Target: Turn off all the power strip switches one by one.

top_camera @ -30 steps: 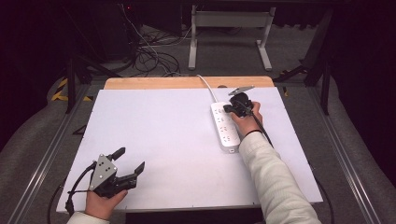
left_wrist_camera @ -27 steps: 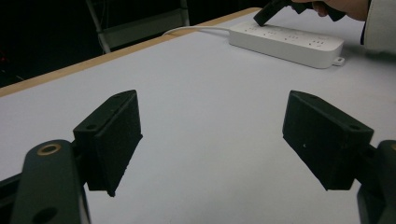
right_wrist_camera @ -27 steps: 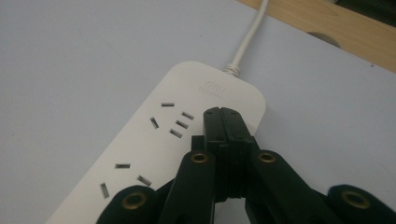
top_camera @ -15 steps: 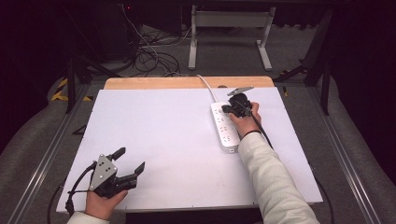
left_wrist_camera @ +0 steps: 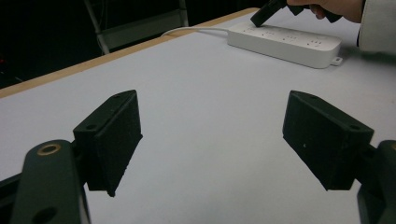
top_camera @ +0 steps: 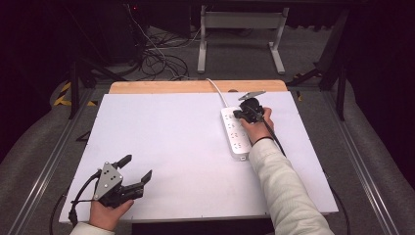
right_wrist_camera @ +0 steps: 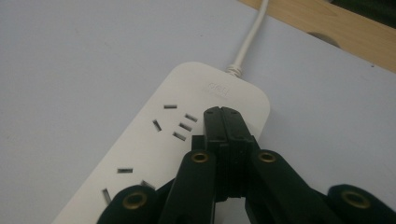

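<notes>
A white power strip (top_camera: pixel 236 135) lies on the white table (top_camera: pixel 166 137), right of the middle, and its white cord (top_camera: pixel 218 91) runs off the far edge. My right gripper (top_camera: pixel 239 114) is shut with nothing between its jaws, and its tips sit at the strip's far end. In the right gripper view the closed tips (right_wrist_camera: pixel 224 112) lie over the strip (right_wrist_camera: pixel 149 149) beside its slots, near the cord (right_wrist_camera: pixel 252 32). At the near left corner my left gripper (top_camera: pixel 137 167) is held open and empty. The left gripper view has its jaws (left_wrist_camera: pixel 210 135) wide apart over bare table, with the strip (left_wrist_camera: pixel 285 42) and the right gripper (left_wrist_camera: pixel 264 11) far off.
A wooden strip (top_camera: pixel 161 86) edges the table's far side. Behind it stand a metal frame (top_camera: pixel 240 29) and tangled cables (top_camera: pixel 156 58) on the floor. Metal rails (top_camera: pixel 44 161) run along both sides of the table.
</notes>
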{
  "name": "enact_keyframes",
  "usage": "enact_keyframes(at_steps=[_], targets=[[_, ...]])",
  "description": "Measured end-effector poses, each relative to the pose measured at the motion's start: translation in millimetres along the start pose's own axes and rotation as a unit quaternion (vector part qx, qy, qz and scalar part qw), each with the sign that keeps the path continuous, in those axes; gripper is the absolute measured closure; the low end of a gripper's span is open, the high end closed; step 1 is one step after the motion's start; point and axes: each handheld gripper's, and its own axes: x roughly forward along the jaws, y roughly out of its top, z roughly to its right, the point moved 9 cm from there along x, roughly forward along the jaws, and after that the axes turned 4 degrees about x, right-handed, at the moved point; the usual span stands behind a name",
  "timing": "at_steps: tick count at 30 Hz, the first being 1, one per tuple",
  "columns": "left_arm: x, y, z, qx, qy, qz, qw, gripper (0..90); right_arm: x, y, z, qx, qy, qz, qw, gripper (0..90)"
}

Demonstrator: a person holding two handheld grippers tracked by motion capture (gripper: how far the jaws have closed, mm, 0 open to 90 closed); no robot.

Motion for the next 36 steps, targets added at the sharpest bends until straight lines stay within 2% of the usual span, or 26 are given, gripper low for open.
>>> enact_keyframes(at_steps=[4,6,7,8,10,13,20,21,26,30,36], targets=[[-0.4,-0.2,0.3,-0.002,0.001,0.0,1.0,20.0,0.4,0.4,0.5,0.009,0.003,0.003,1.0,90.0],[-0.5,-0.2,-0.7,-0.004,0.002,0.001,1.0,19.9,-1.9,2.0,-0.1,-0.011,-0.005,0.001,0.9999,90.0],[-0.2,-0.2,-1.2,-0.005,0.001,0.001,1.0,19.9,-6.7,4.0,1.1,-0.026,-0.025,0.001,0.9993,90.0],[0.2,-0.4,-1.1,-0.008,0.0,0.001,1.0,19.9,-12.2,7.0,-0.1,-0.024,-0.022,0.014,0.9994,90.0],[0.9,-0.4,-1.6,-0.007,0.0,0.0,1.0,19.9,-23.5,13.1,-2.3,0.0,0.0,0.035,0.9994,90.0],[1.0,0.3,-0.9,-0.006,-0.001,0.001,1.0,19.9,-36.4,16.6,-8.3,-0.014,0.007,0.038,0.9991,90.0],[-0.3,1.0,-0.6,-0.006,0.003,0.003,1.0,19.9,-62.0,19.0,-21.0,-0.021,0.023,0.053,0.9981,90.0],[-0.2,0.8,-0.8,-0.005,0.003,0.003,1.0,19.9,-66.1,19.8,-23.2,-0.018,0.029,0.056,0.9979,79.7],[-0.3,0.8,-0.8,-0.008,0.003,0.003,1.0,19.9,-88.1,25.6,-28.5,-0.016,0.041,0.079,0.9959,76.2],[-0.1,0.8,-0.8,-0.007,0.003,0.003,1.0,19.9,-102.8,24.7,-31.7,-0.018,0.049,0.084,0.9951,73.4],[-0.5,1.0,-1.3,-0.005,0.004,0.003,1.0,20.0,-123.2,19.3,-40.1,-0.021,0.062,0.101,0.9927,61.9]])
